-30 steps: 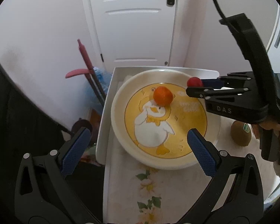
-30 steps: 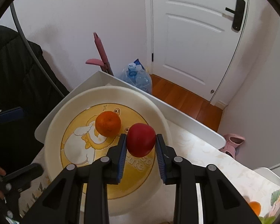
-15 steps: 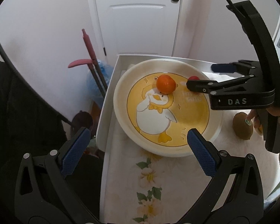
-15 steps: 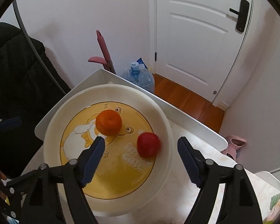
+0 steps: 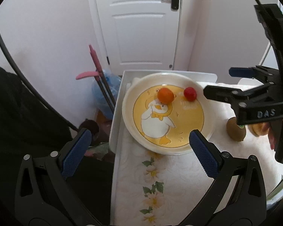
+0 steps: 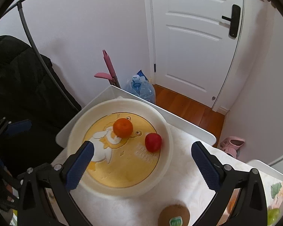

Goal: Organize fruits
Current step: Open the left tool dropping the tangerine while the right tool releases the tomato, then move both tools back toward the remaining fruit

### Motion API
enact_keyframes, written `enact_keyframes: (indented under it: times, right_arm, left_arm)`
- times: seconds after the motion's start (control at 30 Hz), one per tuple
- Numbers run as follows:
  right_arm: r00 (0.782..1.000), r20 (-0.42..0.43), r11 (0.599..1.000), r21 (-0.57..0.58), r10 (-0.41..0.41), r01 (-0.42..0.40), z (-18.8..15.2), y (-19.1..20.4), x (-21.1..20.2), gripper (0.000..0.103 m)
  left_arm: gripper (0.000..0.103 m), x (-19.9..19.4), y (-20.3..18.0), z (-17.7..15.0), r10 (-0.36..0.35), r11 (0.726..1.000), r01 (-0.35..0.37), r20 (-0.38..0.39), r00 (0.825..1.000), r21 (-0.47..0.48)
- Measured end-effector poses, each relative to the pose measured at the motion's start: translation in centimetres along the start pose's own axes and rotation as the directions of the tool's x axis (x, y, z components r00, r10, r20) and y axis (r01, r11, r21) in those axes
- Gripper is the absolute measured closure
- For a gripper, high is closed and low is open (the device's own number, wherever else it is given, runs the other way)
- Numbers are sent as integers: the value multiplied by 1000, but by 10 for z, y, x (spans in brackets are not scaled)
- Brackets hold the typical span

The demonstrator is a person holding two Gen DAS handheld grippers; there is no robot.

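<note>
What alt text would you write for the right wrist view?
An open tool hovers over a duck-print bowl holding an orange and a red fruit, apart. A kiwi lies on the tablecloth nearby.

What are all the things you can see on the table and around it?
Round cream plate with yellow duck picture: one, on the white table.
Round orange fruit: one, orange, on the plate over the duck's head.
Small red round fruit: one, red, on the plate beside the orange fruit, apart from it.
Brown fuzzy kiwi with green sticker: one, brown, on the tablecloth outside the plate.
White flowered tablecloth: one, covering the table.
White panelled door with black handle: one, behind the table.
Blue water bottle: one, on the floor by the door.
Pink slippers: pink, on the floor.
Left gripper: black with blue pads, open, empty.
Right gripper: black with blue pads, open, empty.
</note>
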State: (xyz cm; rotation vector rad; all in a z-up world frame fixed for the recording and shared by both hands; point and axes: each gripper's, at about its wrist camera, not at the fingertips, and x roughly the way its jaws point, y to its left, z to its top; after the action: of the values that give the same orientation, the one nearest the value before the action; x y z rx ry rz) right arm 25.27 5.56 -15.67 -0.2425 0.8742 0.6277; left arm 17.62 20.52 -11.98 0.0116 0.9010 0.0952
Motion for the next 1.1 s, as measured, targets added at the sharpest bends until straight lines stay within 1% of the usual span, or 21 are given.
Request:
enact_keyframes:
  times: [0.13, 0.27, 0.43, 0.6, 0.7, 0.87, 0.97, 1.1]
  right_arm:
    - [1000, 23, 1000, 23, -11, 10, -3, 6, -27, 0]
    - [998, 38, 997, 51, -56, 54, -10, 9, -54, 0]
    - [995, 48, 989, 129, -83, 76, -20, 0, -92, 0]
    - [988, 59, 975, 179, -141, 128, -39, -20, -125, 0]
    - [985, 63, 966, 214, -163, 146, -56, -38, -147, 0]
    - [976, 55, 954, 230, -211, 193, -91, -72, -175, 0]
    - [976, 35, 953, 229, -213, 200, -110, -95, -183, 0]
    - [981, 21, 961, 206, -194, 186, -137, -124, -188, 0]
  left_arm:
    - [0, -17, -1, 3, -5, 1000, 5, 24, 1000, 8]
    - [0, -32, -7, 7, -24, 999, 23, 41, 999, 25]
    - [0, -49, -24, 15, -58, 996, 54, 69, 996, 66]
    - [0, -64, -54, 18, -101, 992, 93, 92, 991, 84]
    - [0, -70, -79, 17, -117, 990, 107, 101, 988, 96]
    - [0, -77, -125, 9, -148, 985, 137, 102, 984, 105]
    - [0, -74, -153, 3, -156, 983, 145, 96, 983, 113]
    - [0, -65, -186, -6, -175, 979, 165, 80, 981, 116]
